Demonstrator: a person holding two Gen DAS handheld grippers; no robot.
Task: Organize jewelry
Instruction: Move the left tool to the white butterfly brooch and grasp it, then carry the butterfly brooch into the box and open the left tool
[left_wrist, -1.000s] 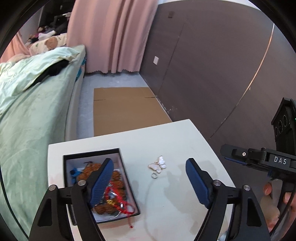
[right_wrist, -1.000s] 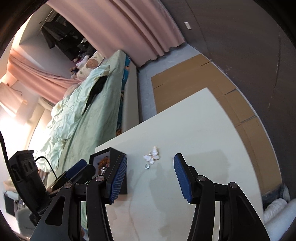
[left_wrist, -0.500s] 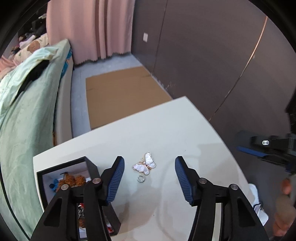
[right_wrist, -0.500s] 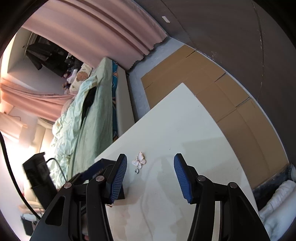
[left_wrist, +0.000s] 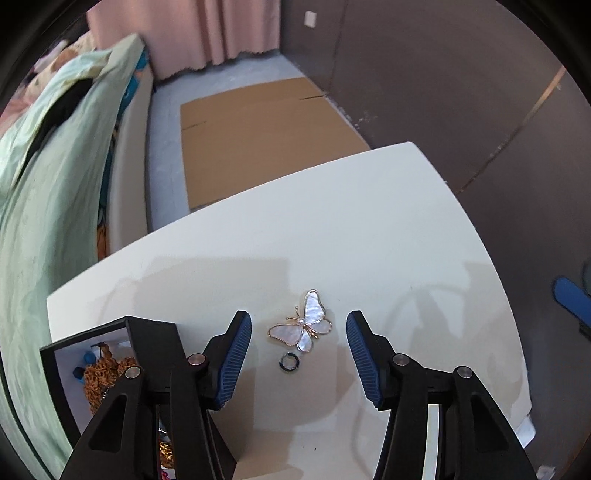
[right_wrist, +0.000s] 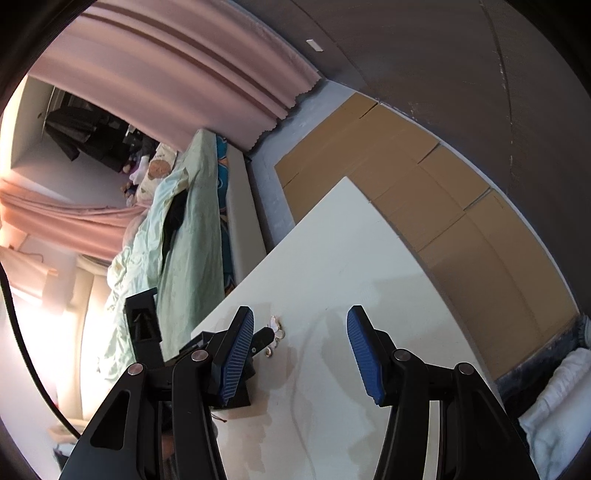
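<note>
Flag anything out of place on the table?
Butterfly brooch and small ring lie loose on the white table, outside the black jewelry box beside them. Left gripper straddles them, pads not touching.

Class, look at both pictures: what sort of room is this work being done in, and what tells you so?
Most likely a bedroom: a bed with a green quilt, pink curtains, and a small white table beside the bed.
</note>
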